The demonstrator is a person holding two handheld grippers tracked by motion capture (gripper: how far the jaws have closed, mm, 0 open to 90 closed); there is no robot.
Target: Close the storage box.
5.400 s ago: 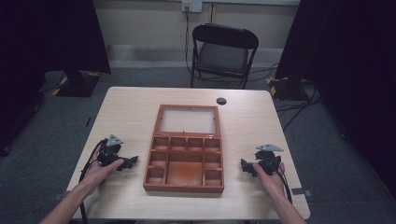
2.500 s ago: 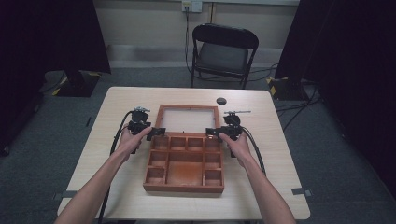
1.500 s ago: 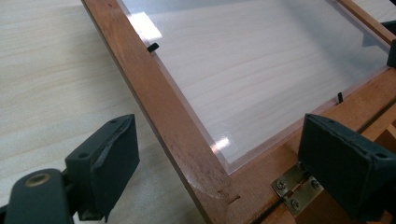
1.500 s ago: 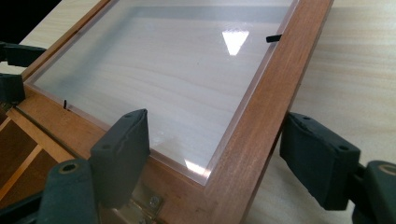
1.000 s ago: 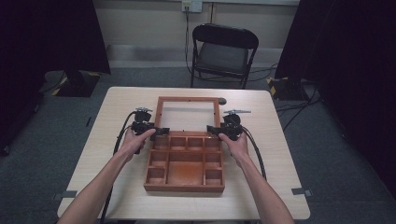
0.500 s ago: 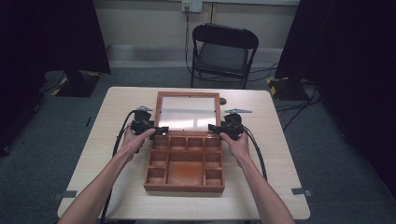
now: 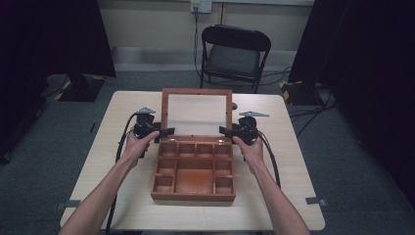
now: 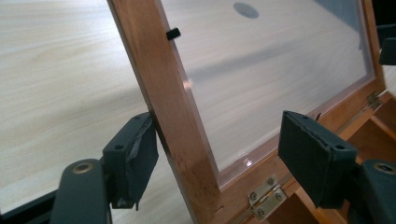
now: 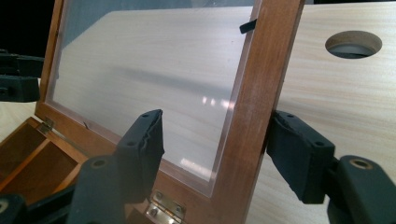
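I saw each hand-held gripper, left (image 7: 169, 132) and right (image 7: 224, 130), straddling the lid (image 7: 196, 93), jaws just narrowing, ungripped; chair (image 7: 234, 51) stood beyond the counter (image 7: 288, 161).

Box (image 7: 193, 169) mid-table (image 7: 122, 196) — lid (image 7: 196, 113) upright behind it, chair (image 7: 235, 54) beyond the far edge.

- High view: table (image 7: 122, 147) evenly and brightly lit from above; surrounding floor and curtains dim, nearly black at both sides. Picture soft, low in fine detail.
- Shadows short and faint beneath the wooden box (image 7: 193, 166).
- Left gripper view: sharp on the lid (image 8: 173, 116) frame; small glints on the pane; a soft dark streak across it.
- Right gripper view: bright specks of glare on the pane; far tabletop slightly soft.
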